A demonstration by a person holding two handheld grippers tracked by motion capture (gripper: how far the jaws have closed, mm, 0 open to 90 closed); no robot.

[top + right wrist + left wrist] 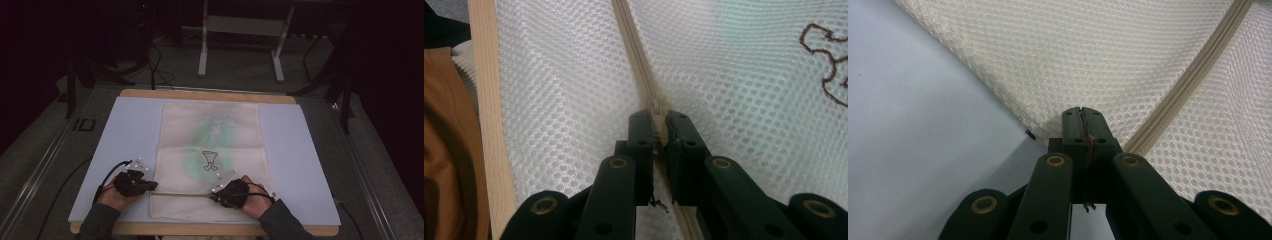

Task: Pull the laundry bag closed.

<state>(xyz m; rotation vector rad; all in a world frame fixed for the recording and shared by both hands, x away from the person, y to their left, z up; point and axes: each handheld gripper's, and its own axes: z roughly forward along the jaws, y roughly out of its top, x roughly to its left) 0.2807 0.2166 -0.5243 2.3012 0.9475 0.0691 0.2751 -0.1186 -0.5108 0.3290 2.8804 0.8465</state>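
A cream mesh laundry bag lies flat on the pale sheet that covers the desk, with its long side running away from the person. A greenish item shows faintly through the mesh, and a small dark embroidered figure sits near the bag's middle. A beige zipper crosses the bag near its close end.

The left gripper rests at the bag's left edge. In the left gripper view its jaws are pressed together on the edge of the mesh, right beside the end of the zipper.

The right gripper sits on the zipper line further right. In the right gripper view its jaws pinch a small beige piece on the zipper, probably the slider, though it is mostly hidden between them.
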